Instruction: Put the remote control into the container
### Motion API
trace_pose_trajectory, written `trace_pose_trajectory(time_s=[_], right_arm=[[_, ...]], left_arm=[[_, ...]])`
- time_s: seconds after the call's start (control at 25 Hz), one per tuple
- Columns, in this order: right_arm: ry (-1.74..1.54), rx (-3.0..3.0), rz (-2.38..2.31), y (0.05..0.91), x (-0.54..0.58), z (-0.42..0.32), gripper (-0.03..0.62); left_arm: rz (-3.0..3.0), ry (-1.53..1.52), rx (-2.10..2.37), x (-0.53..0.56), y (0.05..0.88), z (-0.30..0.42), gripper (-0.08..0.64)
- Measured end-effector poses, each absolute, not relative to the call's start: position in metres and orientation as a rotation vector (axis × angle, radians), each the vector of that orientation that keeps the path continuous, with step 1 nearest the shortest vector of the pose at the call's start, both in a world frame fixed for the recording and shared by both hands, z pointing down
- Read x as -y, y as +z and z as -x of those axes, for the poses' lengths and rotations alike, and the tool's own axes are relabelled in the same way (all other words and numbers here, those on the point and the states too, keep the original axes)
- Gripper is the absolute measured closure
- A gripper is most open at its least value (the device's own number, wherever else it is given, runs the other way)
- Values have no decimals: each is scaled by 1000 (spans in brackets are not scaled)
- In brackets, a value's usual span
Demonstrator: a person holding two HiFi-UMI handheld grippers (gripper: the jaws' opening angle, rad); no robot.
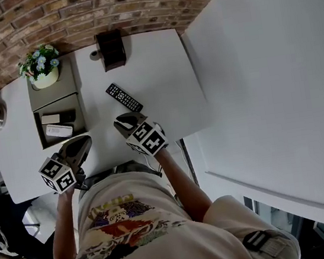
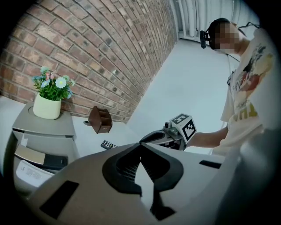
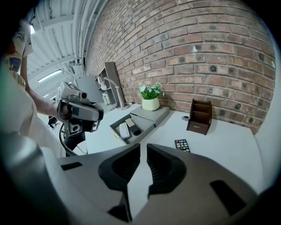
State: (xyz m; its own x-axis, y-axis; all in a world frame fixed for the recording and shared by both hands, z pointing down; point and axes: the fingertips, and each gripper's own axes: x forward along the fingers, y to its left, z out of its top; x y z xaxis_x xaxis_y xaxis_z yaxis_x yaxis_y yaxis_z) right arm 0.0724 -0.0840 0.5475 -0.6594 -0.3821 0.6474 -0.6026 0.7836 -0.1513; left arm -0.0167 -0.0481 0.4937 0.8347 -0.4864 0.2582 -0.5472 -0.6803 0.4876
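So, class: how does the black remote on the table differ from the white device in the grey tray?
The black remote lies slantwise on the bare table; the white device lies inside the grey tray. The remote shows rows of buttons; the device looks plain. Both are slim and lie flat.

Left tool (image 1: 80,144) and right tool (image 1: 125,122), jaws together, empty
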Motion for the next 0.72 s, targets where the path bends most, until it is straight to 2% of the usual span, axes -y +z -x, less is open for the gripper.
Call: trace_pose_trajectory(time_s=[0.72], right_arm=[[545, 2260, -736, 602, 102, -129, 525]], left_arm=[[-2397, 193, 683, 61, 524, -42, 555]])
